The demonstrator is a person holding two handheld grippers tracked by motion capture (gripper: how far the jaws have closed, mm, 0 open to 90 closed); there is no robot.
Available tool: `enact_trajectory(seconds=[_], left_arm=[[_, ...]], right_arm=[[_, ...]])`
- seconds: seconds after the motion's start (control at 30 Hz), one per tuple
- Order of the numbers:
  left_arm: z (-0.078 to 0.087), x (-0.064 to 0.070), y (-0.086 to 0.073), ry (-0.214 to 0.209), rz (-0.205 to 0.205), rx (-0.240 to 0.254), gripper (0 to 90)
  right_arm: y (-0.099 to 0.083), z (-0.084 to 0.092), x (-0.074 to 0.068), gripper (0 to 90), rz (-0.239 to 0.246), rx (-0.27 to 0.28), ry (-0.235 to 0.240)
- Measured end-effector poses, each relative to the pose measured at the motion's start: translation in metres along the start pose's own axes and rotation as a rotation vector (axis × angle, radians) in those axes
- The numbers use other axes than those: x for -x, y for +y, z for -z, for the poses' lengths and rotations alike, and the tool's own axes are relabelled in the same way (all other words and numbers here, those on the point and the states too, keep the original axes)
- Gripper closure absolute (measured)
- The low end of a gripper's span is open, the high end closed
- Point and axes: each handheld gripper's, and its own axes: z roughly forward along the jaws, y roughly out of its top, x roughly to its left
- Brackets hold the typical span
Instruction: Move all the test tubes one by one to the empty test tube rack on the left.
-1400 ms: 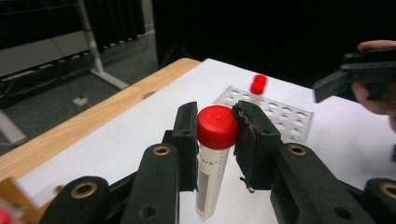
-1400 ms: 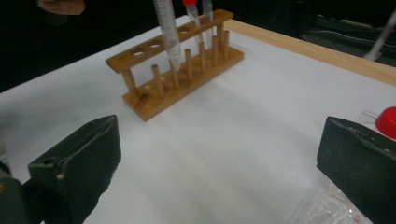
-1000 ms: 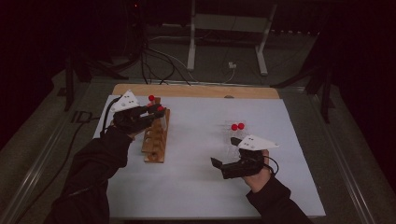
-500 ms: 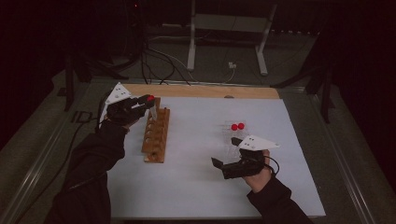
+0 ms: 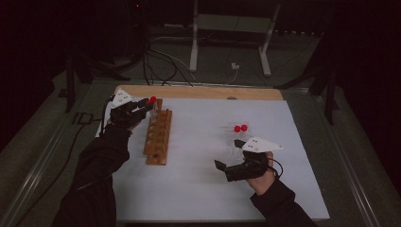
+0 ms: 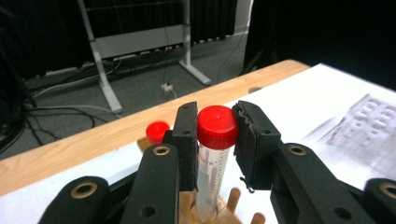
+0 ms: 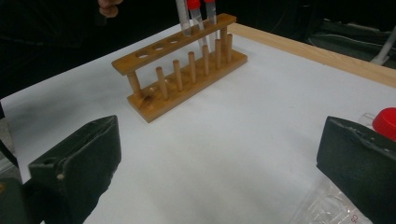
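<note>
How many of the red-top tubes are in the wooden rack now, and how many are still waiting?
One red-capped tube already stands at the far end of the wooden rack. The left gripper is shut on a second tube, lowering it into a rack hole. Two more tubes lie on the white sheet near the right gripper, whose jaws are open, so about half the work remains.

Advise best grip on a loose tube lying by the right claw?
Take a lying tube mid-barrel from above, claw pads across its width. It lies flat on the white sheet beside a second tube, and the red cap is wider, so the barrel probably seats better.
</note>
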Motion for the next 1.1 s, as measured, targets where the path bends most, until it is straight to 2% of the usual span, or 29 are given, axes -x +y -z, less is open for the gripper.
enact_trajectory(seconds=[0.57, 0.77, 0.93, 1.0, 1.07, 1.1], left_arm=[[-0.014, -0.003, -0.032, 0.002, 0.053, -0.053, 71.7], [-0.018, -0.001, -0.035, 0.008, 0.021, -0.093, 71.6], [-0.018, 0.000, -0.034, 0.004, 0.007, -0.095, 71.2], [-0.016, -0.001, -0.035, -0.002, 0.015, -0.085, 69.5], [-0.014, 0.000, -0.033, 0.007, 0.022, -0.080, 58.3], [-0.012, -0.001, -0.032, -0.010, 0.029, -0.073, 54.9]], right_arm=[[0.000, 0.000, 0.001, 0.0, -0.011, -0.003, 0.011], [0.000, -0.001, 0.001, 0.0, -0.012, -0.004, 0.014], [0.000, 0.000, 0.001, 0.0, -0.008, -0.001, 0.016], [0.001, 0.000, 0.001, 0.0, -0.007, -0.001, 0.019], [0.001, 0.001, 0.002, 0.0, -0.006, 0.003, 0.018], [0.002, 0.002, 0.002, 0.0, -0.006, 0.003, 0.018]])
